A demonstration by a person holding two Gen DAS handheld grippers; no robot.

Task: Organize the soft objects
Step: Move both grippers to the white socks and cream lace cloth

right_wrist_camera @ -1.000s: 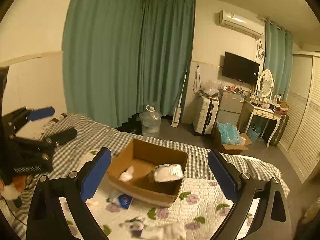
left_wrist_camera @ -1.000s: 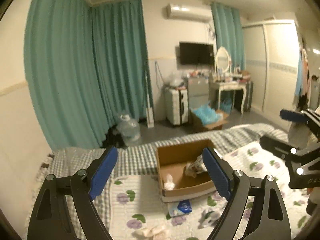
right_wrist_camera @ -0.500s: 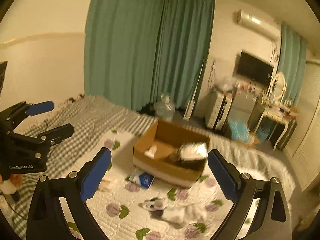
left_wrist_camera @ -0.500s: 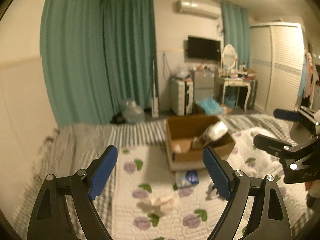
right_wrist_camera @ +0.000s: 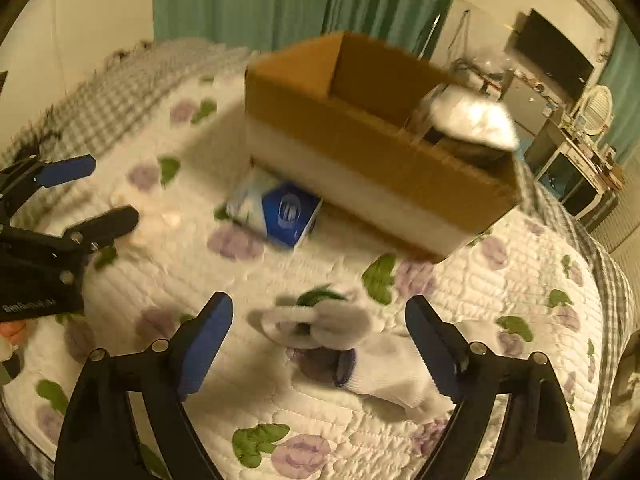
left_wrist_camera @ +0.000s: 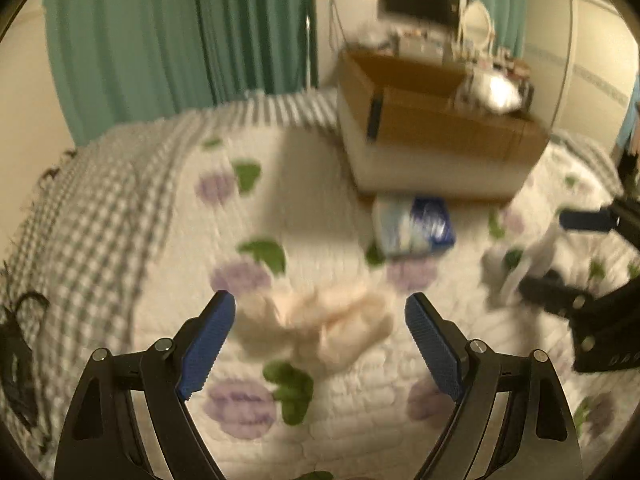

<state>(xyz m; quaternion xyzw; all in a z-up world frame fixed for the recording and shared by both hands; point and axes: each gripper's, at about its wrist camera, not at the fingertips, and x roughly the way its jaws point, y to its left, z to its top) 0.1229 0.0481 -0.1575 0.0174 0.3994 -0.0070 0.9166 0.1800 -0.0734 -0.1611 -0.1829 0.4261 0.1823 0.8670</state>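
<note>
Left wrist view: my left gripper [left_wrist_camera: 320,320] stands wide open and empty, jaws either side of the cream cloth [left_wrist_camera: 320,328] lying on the quilt [left_wrist_camera: 168,240] on the near side of the cardboard box [left_wrist_camera: 432,136]; I judge this the reach step, and next I must seat the pads on the cloth before squeezing. Right wrist view: my right gripper [right_wrist_camera: 320,320] is closing but holds nothing, the grey-white sock [right_wrist_camera: 320,326] between its jaws, near the box; next, lower and pinch.
</note>
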